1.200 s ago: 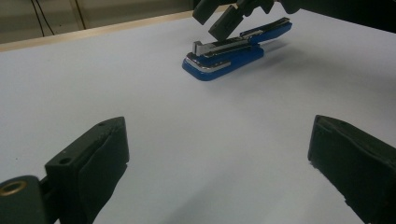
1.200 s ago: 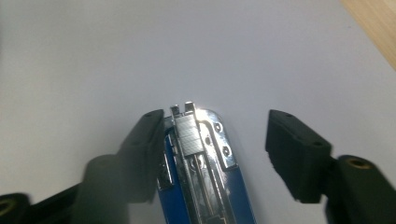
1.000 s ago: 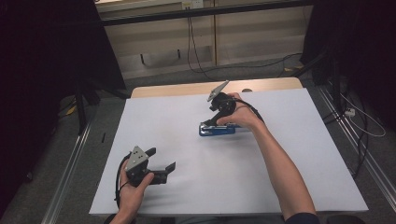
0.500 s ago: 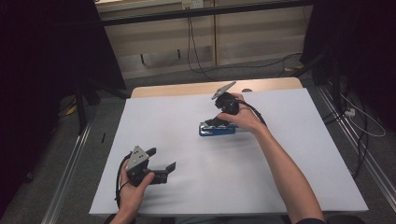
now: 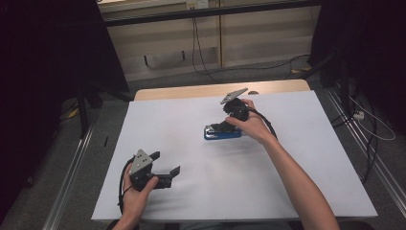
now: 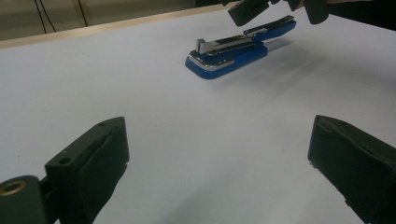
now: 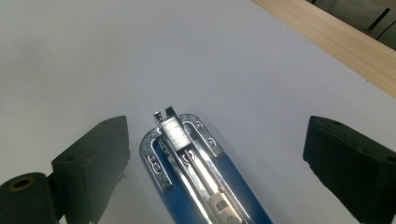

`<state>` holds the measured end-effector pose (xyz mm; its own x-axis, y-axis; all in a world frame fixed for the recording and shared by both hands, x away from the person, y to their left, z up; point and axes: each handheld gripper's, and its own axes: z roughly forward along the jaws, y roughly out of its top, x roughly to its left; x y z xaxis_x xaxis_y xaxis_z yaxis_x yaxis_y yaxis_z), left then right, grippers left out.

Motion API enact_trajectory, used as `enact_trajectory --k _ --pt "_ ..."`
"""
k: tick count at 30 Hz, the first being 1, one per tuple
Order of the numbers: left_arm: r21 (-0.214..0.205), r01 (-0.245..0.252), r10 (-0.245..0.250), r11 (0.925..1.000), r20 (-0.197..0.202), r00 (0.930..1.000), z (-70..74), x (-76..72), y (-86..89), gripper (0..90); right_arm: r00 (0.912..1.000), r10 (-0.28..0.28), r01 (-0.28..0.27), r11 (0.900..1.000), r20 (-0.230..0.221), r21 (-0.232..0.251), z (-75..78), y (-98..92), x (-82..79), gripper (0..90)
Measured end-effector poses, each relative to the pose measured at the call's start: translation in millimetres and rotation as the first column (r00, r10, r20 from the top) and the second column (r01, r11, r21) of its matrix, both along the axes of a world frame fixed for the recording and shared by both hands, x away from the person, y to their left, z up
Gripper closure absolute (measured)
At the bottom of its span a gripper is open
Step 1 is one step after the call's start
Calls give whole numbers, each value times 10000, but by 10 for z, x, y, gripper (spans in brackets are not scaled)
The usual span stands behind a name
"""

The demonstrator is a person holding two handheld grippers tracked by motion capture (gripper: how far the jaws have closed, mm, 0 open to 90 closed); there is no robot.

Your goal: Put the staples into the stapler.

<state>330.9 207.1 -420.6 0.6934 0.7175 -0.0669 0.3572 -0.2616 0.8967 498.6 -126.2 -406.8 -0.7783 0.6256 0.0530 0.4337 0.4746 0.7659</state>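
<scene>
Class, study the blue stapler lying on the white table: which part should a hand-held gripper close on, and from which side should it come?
Grip the blue stapler across its narrow width near mid-length, coming down from above. It lies flat, long and slim, so its two long sides offer parallel faces. The right hand-held gripper already straddles it that way, jaws open and apart from both sides; the metal staple track on top looks exposed, so avoid pinching top to bottom.

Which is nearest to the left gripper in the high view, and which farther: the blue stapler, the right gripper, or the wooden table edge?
1. Blue stapler, mid-table, up and right of the left gripper.
2. Right gripper, just over the stapler; nearly tied.
3. Wooden table edge, at the far side.
</scene>
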Motion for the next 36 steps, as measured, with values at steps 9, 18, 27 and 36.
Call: enact_trajectory --k 9,18,27,36 --pt "-46 -28 28 10000 29 10000 4 -3 5 54 9973 -722 719 9971 119 233 1 -111 -131 69" --pt "1 -25 25 10000 -2 10000 -3 -2 -8 54 9906 -1342 1328 9900 273 478 -21 -278 -245 68" --pt "-26 -70 70 10000 34 10000 -3 2 -6 54 9827 -1787 1757 9826 491 599 -23 -385 -376 68" --pt "-36 -108 108 9999 -37 9999 -13 20 -23 54 9644 -2576 2510 9629 605 990 -57 -564 -546 65"
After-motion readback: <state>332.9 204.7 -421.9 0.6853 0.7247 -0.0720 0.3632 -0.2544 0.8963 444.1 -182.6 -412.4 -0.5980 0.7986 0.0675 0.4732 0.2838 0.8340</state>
